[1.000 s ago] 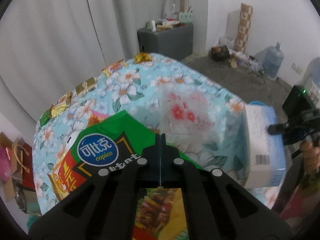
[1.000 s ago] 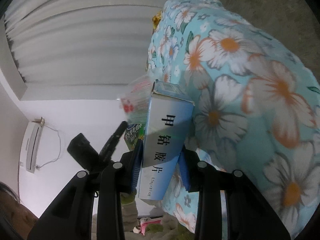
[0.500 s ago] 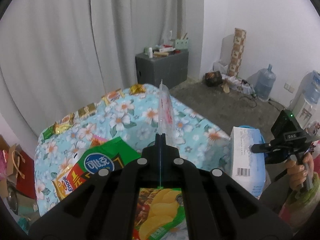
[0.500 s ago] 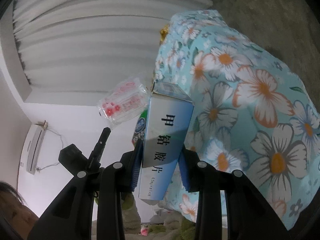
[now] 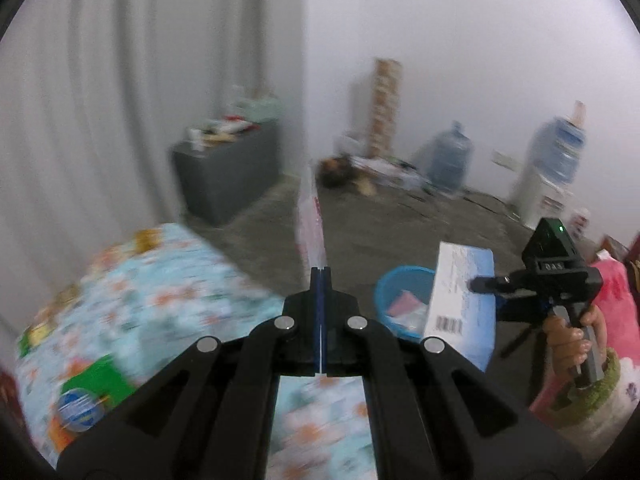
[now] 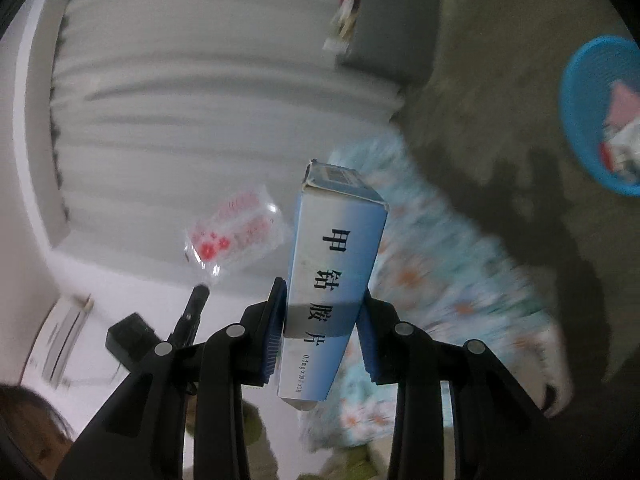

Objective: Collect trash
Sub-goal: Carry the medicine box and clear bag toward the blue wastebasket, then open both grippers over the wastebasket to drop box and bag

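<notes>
My left gripper [image 5: 320, 276] is shut on a clear plastic wrapper with red flowers [image 5: 310, 216], seen edge-on above the fingertips; it also shows in the right wrist view [image 6: 236, 232]. My right gripper [image 6: 322, 304] is shut on a blue-and-white medicine box [image 6: 332, 276], which also shows in the left wrist view [image 5: 460, 300]. Both are held in the air beside the table with the floral cloth [image 5: 168, 276]. A blue trash basket [image 5: 400, 292] with some trash in it stands on the floor beyond the box; it shows at the right edge of the right wrist view [image 6: 592, 108].
A green chip bag [image 5: 92, 392] and several small wrappers [image 5: 146, 236] lie on the table. A grey cabinet [image 5: 228, 176], water jugs [image 5: 450, 160], a dispenser [image 5: 556, 160] and floor clutter stand along the far wall.
Both grippers have swung right, away from the table, with their items still held. The blue basket has come into both views. The view is blurred by motion.
</notes>
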Tool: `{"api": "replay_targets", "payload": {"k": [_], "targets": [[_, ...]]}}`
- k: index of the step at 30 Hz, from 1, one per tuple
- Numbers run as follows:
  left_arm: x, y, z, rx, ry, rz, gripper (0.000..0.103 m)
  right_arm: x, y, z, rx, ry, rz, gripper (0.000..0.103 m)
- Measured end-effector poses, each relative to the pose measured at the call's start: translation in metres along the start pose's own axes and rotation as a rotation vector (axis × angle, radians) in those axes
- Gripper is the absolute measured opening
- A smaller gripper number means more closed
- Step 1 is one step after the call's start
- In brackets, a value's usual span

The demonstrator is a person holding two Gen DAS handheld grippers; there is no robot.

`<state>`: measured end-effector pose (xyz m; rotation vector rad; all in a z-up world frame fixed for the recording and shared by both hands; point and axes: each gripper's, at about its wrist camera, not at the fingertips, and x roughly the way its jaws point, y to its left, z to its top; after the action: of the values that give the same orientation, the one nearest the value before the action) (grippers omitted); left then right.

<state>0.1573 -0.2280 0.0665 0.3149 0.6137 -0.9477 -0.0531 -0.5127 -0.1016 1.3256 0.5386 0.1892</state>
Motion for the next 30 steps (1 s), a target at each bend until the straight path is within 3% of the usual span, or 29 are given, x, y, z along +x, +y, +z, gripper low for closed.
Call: {"api": "replay_targets", "payload": {"k": [2, 6, 14, 16, 17, 18, 19, 22, 25, 30], "targets": [[0.039, -0.027, 0.010, 0.024, 0.053, -0.063, 0.000, -0.028, -0.020, 0.010, 0.044, -0.087, -0.070, 0.033], [0.117, -0.082, 0.019, 0.092, 0.159, -0.138, 0.000, -0.063, -0.073, 0.030, 0.182, -0.201, -0.116, 0.033], [0.263, -0.149, 0.019, 0.139, 0.354, -0.229, 0.000, -0.060, -0.162, 0.077, 0.366, -0.294, -0.179, 0.035], [0.304, -0.160, 0.019, 0.120, 0.439, -0.251, 0.000, -0.052, -0.192, 0.093, 0.405, -0.306, -0.192, 0.054], [0.321, -0.165, 0.016, 0.115, 0.471, -0.240, 0.012, -0.049, -0.207, 0.096, 0.437, -0.313, -0.237, 0.068], [0.337, -0.169, 0.012, 0.112, 0.504, -0.220, 0.036, -0.049, -0.226, 0.095, 0.493, -0.335, -0.298, 0.068], [0.353, -0.172, 0.006, 0.109, 0.543, -0.192, 0.044, -0.048, -0.244, 0.093, 0.532, -0.343, -0.320, 0.068], [0.368, -0.168, -0.004, 0.066, 0.560, -0.157, 0.048, -0.051, -0.279, 0.072, 0.653, -0.355, -0.329, 0.068], [0.354, -0.162, -0.011, 0.043, 0.534, -0.203, 0.055, -0.054, -0.281, 0.053, 0.621, -0.352, -0.318, 0.068], [0.316, -0.145, -0.004, 0.073, 0.450, -0.172, 0.063, -0.059, -0.265, 0.042, 0.551, -0.336, -0.326, 0.068]]}}
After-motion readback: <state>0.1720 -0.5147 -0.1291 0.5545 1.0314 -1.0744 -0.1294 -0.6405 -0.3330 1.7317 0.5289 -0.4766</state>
